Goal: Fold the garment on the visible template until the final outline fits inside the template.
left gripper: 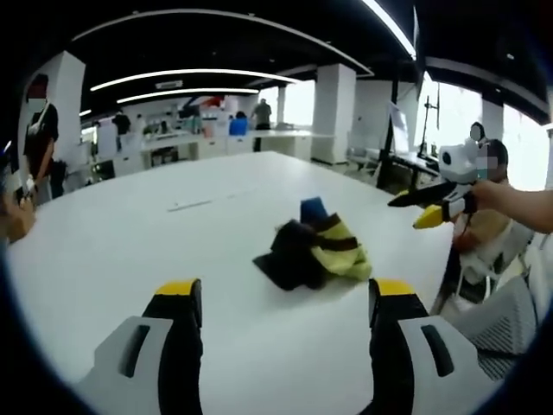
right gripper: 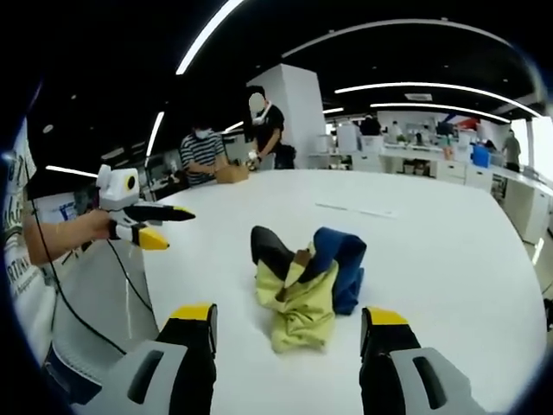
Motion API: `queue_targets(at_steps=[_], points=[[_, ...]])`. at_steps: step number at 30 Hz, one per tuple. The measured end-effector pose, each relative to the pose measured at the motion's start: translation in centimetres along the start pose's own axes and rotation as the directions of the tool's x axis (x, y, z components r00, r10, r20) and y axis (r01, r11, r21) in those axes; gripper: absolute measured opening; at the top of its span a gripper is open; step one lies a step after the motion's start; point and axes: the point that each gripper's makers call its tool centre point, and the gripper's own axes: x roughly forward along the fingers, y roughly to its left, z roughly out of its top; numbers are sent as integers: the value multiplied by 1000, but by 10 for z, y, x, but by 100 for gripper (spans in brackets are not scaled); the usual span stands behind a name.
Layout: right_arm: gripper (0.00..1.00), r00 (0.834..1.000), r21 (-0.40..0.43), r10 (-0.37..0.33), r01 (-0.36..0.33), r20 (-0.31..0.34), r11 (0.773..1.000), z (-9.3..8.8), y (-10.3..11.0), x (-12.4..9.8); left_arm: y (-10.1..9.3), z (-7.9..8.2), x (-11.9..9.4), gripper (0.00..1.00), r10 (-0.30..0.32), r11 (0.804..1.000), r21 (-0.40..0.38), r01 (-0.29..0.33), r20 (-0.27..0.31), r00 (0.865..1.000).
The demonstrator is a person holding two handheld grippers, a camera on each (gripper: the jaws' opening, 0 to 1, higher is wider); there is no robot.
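- The crumpled garment, yellow, black and blue, is seen lying mid-table, well apart from every edge.
- Bare white table is left all around it.
- The left gripper is held spread, nothing between its jaws, short of the garment.
- The right gripper is likewise held spread, nothing gripped.
- An open office with people is seen behind.
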Motion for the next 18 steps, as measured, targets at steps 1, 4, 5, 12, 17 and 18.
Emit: queue_targets(at_steps=[1, 4, 5, 12, 17, 18], points=[[64, 1000, 2, 4, -4, 0, 1000, 0, 0, 2, -2, 1, 3, 75, -12, 1000, 6, 12, -4, 1000], [63, 1000, 5, 13, -13, -3, 1000, 1, 1, 8, -5, 3, 11, 74, -32, 999, 28, 33, -15, 999], [63, 1000, 5, 16, -16, -4, 1000, 1, 1, 9, -6, 5, 14, 74, -42, 999, 33, 42, -16, 999], [62, 999, 13, 38, -38, -12, 999, 2, 3, 24, -9, 12, 28, 71, -80, 996, 48, 80, -16, 997], [60, 998, 16, 53, -53, -22, 998, 0, 4, 33, -11, 16, 40, 67, -110, 992, 60, 112, -26, 994], [60, 998, 18, 56, -55, -25, 998, 0, 4, 36, -11, 16, 44, 66, -115, 991, 59, 117, -31, 993]])
